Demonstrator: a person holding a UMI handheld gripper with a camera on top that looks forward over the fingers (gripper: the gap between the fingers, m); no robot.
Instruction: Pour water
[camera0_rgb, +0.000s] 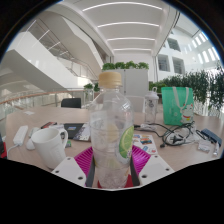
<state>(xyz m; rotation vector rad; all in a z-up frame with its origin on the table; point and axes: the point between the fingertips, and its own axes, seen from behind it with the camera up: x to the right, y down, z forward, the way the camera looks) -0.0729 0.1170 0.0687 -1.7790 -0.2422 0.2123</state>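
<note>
Gripper (112, 168) clamps upright bottle (111, 130); bottle base hidden; mug (48, 143) left.

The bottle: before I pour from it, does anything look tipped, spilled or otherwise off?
Nothing stands out. The capped plastic water bottle stands upright between the gripper fingers, no spill visible. The white cup to its left sits upright on the table.

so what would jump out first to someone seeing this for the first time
The clear plastic bottle with a tan cap and green label stands upright between the fingers of the gripper, filling the middle of the view. Behind it to one side a white mug sits on the cluttered table; on the other side, farther back, is a green bag.
</note>
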